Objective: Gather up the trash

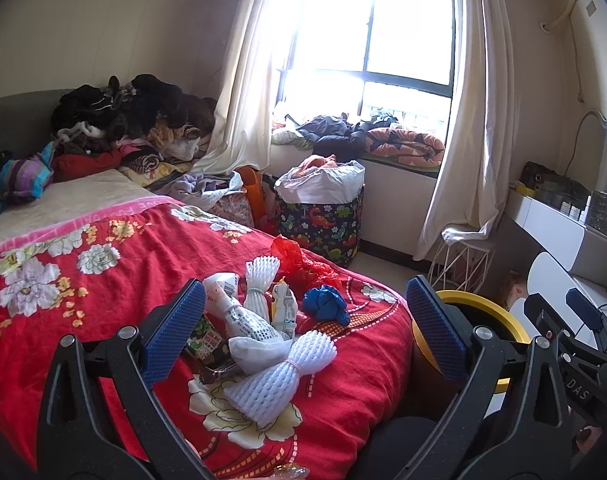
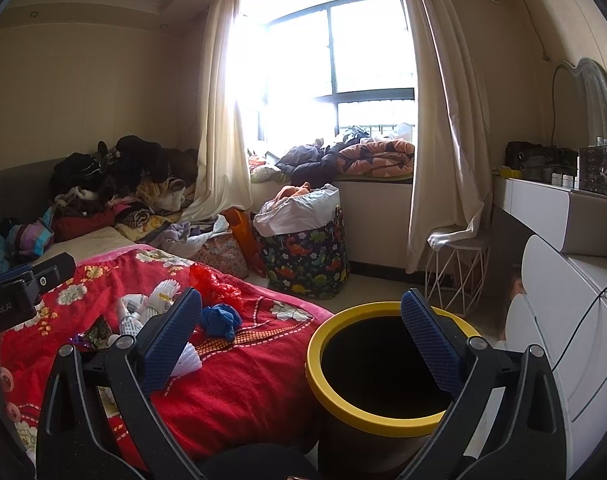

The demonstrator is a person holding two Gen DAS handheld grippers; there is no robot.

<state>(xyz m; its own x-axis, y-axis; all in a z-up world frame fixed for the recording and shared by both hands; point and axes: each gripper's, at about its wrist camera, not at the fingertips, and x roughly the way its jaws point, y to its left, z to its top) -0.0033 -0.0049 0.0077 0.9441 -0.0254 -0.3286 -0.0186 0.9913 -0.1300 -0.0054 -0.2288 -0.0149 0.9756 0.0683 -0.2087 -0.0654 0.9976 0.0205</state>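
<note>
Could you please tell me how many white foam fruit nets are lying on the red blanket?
2. One foam net lies at the far side of the trash pile beside the red plastic bag; the other foam net lies nearest the camera. More may be hidden under the wrappers.

"DAS" on right claw (image 1: 579, 394); "enRobot.AI" (cut off) on left claw (image 2: 7, 306).

Bright window (image 2: 335, 80) with cream curtains (image 2: 443, 120); beige walls (image 2: 83, 92), cluttered bed (image 1: 103, 260).
</note>
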